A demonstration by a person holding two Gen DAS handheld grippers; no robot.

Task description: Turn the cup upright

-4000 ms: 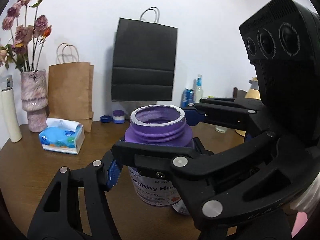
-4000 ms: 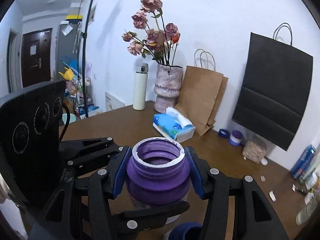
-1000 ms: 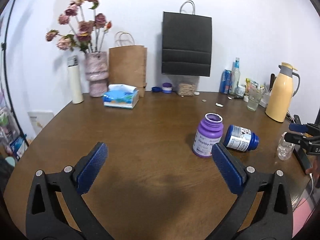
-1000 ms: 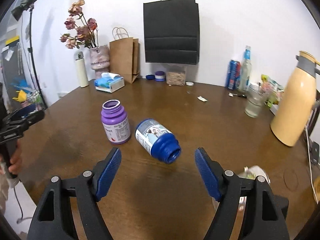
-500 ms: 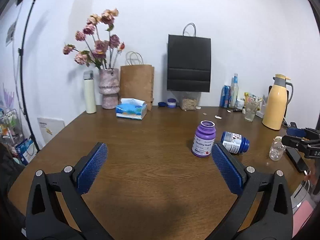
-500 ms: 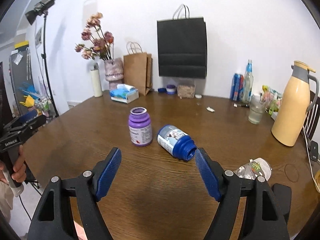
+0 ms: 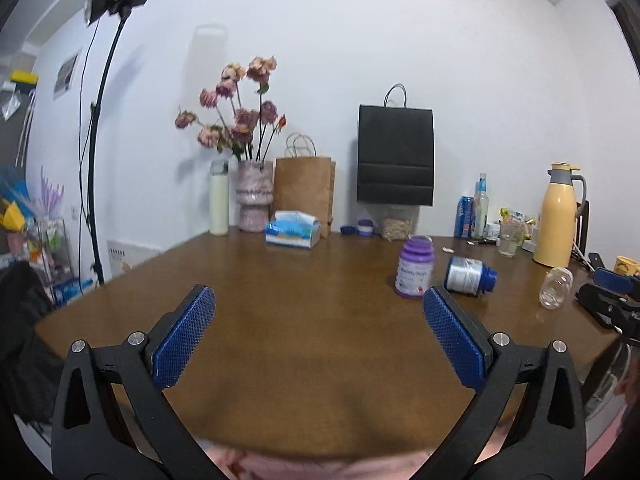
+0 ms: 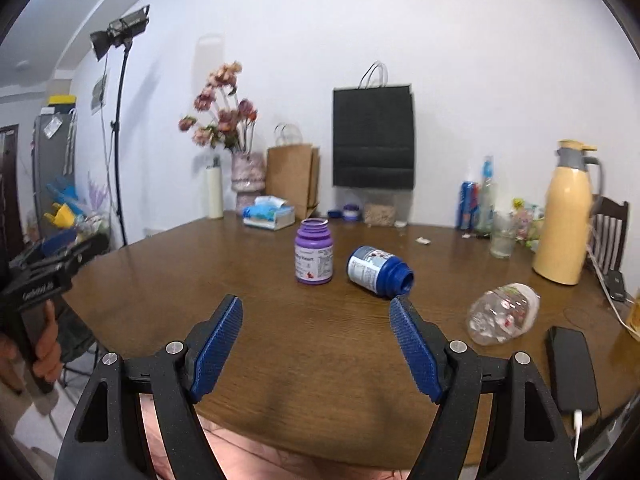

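Observation:
A purple open-mouthed bottle point(image 7: 415, 267) stands upright on the brown table point(image 7: 300, 328); it also shows in the right wrist view point(image 8: 314, 251). A blue and white bottle point(image 7: 470, 275) lies on its side just right of it, mouth open point(image 8: 378, 271). A clear bottle point(image 8: 502, 313) lies on its side further right point(image 7: 556, 287). My left gripper point(image 7: 318, 312) is open and empty, held back over the near table edge. My right gripper point(image 8: 316, 320) is open and empty, also pulled back from the bottles.
A tissue box point(image 7: 293, 233), flower vase point(image 7: 254, 196), brown bag point(image 7: 305, 190) and black bag point(image 7: 395, 154) line the far side. A yellow thermos point(image 8: 568, 216), glass point(image 8: 502, 240), cans and a black phone point(image 8: 572, 368) sit at the right. A light stand point(image 8: 120, 120) is left.
Both grippers let go of the purple bottle, which now stands upright, and have drawn back and up away from the bottles over the near table edge.

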